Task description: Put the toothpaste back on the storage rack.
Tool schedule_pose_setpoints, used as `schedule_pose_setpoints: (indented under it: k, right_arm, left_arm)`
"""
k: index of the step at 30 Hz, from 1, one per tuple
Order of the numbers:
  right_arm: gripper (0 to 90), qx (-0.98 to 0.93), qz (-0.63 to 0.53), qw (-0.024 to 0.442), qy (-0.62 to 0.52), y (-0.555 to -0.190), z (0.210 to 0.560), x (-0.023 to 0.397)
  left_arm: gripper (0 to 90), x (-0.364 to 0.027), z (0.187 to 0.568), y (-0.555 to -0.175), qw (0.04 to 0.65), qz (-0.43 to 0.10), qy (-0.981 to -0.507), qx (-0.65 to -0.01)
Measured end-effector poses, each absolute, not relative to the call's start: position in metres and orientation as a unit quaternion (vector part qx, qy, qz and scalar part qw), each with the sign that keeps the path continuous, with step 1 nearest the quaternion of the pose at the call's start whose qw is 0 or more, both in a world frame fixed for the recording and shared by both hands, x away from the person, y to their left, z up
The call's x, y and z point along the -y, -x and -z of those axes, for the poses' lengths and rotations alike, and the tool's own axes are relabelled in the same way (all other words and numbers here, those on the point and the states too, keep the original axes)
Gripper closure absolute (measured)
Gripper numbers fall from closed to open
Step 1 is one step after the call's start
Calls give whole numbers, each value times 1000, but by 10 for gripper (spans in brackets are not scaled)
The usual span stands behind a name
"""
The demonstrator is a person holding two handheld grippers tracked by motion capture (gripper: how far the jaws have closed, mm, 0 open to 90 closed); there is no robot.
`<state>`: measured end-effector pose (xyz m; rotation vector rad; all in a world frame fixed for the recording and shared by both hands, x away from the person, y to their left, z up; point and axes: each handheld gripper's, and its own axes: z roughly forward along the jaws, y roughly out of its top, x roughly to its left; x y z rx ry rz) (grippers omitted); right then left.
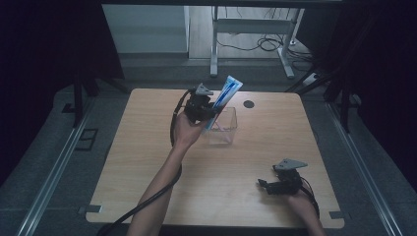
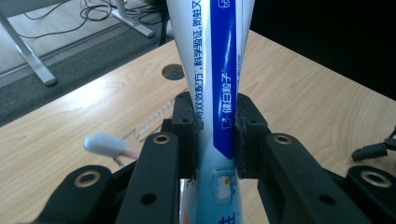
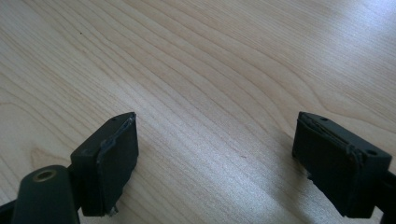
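While the left tool [image 2: 215, 135] clamps a blue-and-white toothpaste tube [image 2: 219, 70] printed with Chinese characters above the clear box [image 1: 223, 129], the right tool [image 3: 217, 158] rests wide open and empty on the worktop [image 1: 246, 172]

A light wooden table [image 1: 147, 162] bears a round dark hole [image 1: 249, 104] near its far edge, with a metal desk frame [image 1: 253, 29] and loose cables [image 1: 263, 44] on the floor beyond.
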<state>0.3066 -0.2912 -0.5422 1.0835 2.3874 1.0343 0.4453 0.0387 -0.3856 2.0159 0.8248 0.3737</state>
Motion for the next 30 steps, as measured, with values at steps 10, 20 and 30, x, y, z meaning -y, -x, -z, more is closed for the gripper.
schedule_pose_setpoints:
  k: [10,20,30]
  right_arm:
    - [143,-836,-362,161,-380,-307,542,291]
    - [143,-836,-363,160,-380,-307,542,291]
    - [143,-835,-364,158,-380,-307,542,292]
  left_arm:
    - [741,-25,393,-462,461,-159,-810,-326]
    - [740,-15,400,-478,477,-164,-797,-333]
    - [738,-8,420,-484,464,-170,-800,-340]
